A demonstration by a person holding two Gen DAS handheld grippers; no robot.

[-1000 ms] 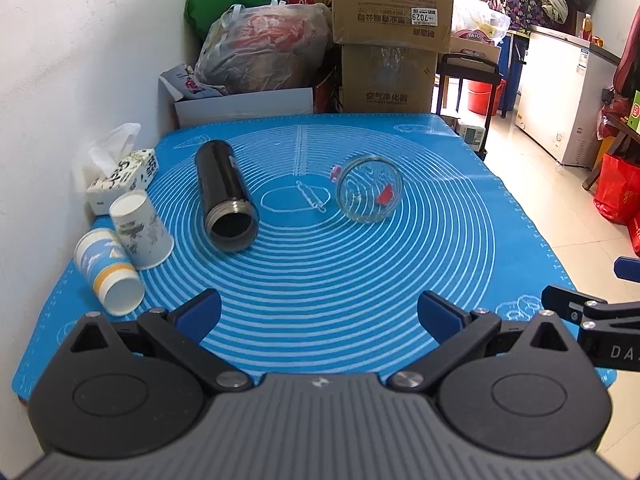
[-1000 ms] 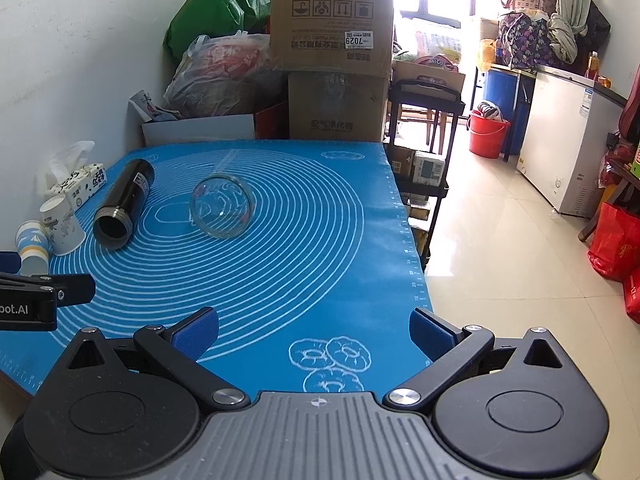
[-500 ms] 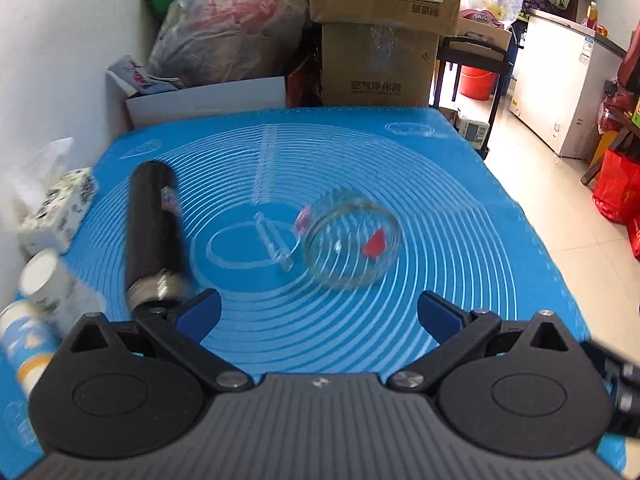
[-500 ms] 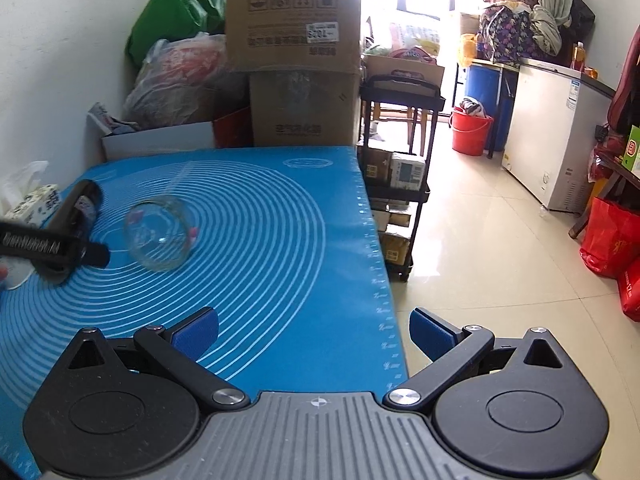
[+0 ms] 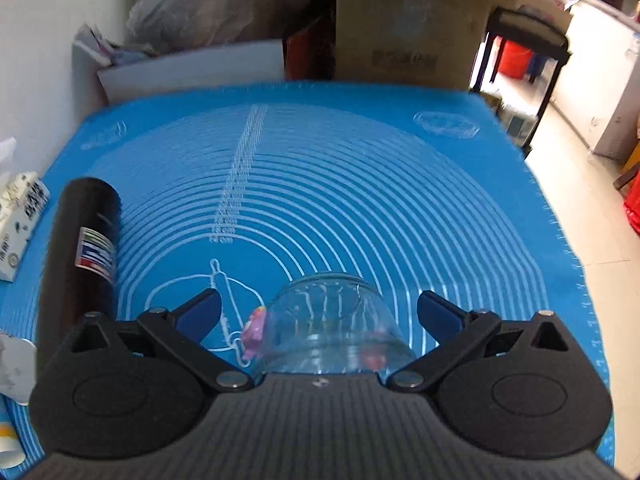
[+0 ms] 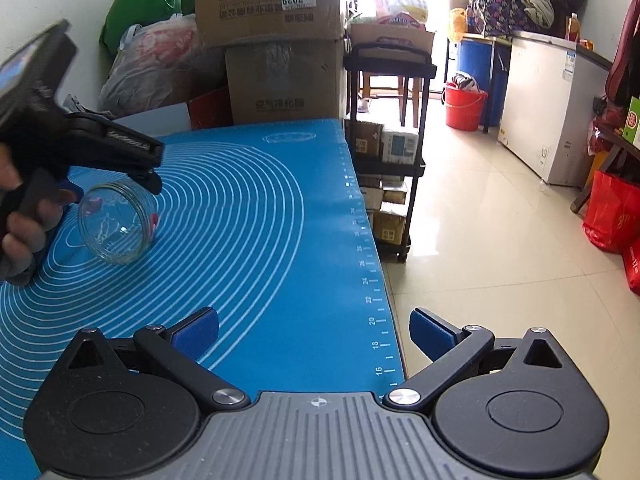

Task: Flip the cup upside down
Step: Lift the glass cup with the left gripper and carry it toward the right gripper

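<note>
A clear glass cup (image 5: 332, 328) lies on its side on the blue mat (image 5: 360, 200), with small pink and red prints on its wall. My left gripper (image 5: 319, 314) is open, and the cup sits between its two blue pads without touching them. In the right wrist view the cup (image 6: 116, 224) lies at the left with the left gripper (image 6: 154, 176) over it. My right gripper (image 6: 314, 330) is open and empty near the mat's front right edge.
A black flask (image 5: 80, 256) lies on its side left of the cup. A tissue pack (image 5: 18, 224) and paper cups (image 5: 8, 364) sit at the far left. Cardboard boxes (image 5: 408, 28) and bags stand behind the table. The table's right edge (image 6: 372, 264) drops to the tiled floor.
My left gripper has moved forward and down to the glass cup, which now sits between its open fingers. The right gripper has turned a little to the right.
</note>
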